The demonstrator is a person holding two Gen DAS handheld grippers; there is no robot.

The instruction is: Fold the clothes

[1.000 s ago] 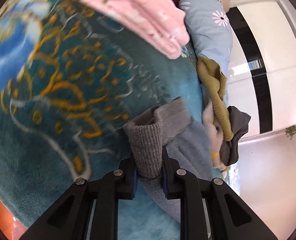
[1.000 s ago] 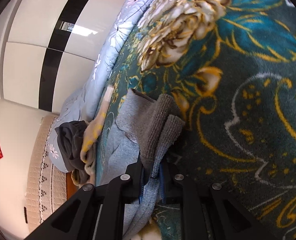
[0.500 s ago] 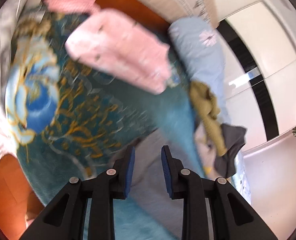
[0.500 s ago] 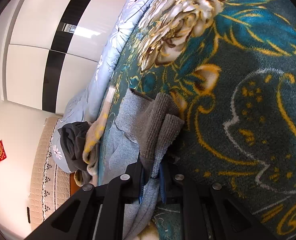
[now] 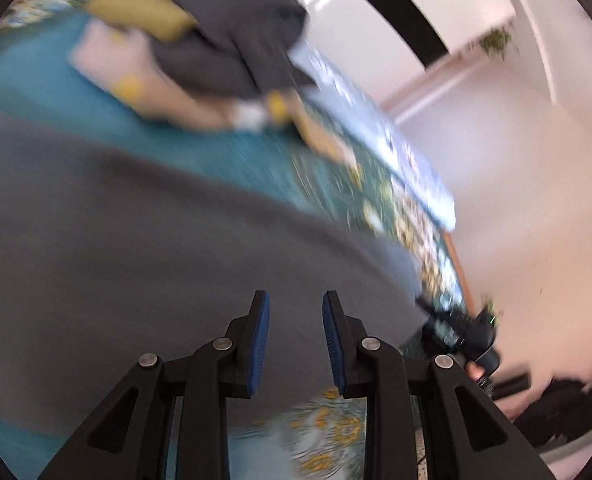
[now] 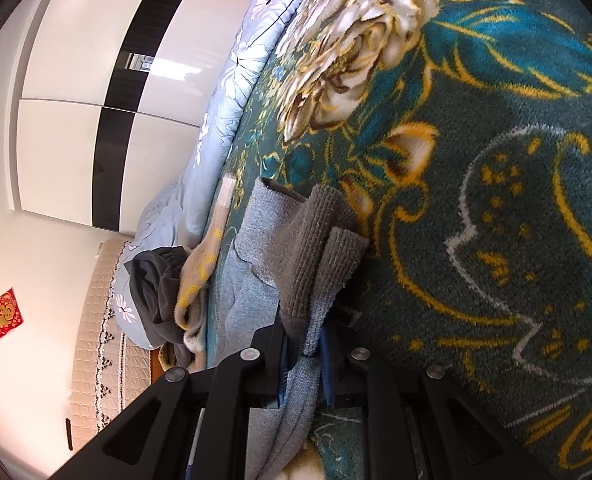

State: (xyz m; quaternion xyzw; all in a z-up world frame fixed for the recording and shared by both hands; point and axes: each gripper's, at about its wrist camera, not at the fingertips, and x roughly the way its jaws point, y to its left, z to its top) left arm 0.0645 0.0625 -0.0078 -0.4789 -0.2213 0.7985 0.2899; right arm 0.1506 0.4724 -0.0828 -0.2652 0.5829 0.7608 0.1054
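Observation:
A grey knit sweater (image 5: 156, 248) lies spread on the teal floral blanket (image 5: 256, 168); the left wrist view is blurred by motion. My left gripper (image 5: 295, 326) is open and empty just above the sweater. My right gripper (image 6: 303, 344) is shut on the grey sweater (image 6: 315, 240), pinching its ribbed hem and cuff, which bunch up ahead of the fingers on the blanket (image 6: 495, 160).
A heap of unfolded clothes, dark grey (image 5: 232, 40), olive (image 5: 144, 8) and cream, lies at the blanket's far side; it also shows in the right wrist view (image 6: 164, 292). A pale blue quilt (image 6: 216, 128) runs along the bed edge. White and black wardrobe doors (image 6: 96, 80) stand beyond.
My left gripper let go of the sweater's cuff, opened, and swung quickly across the garment toward the clothes heap. My right gripper stayed still, holding the sweater.

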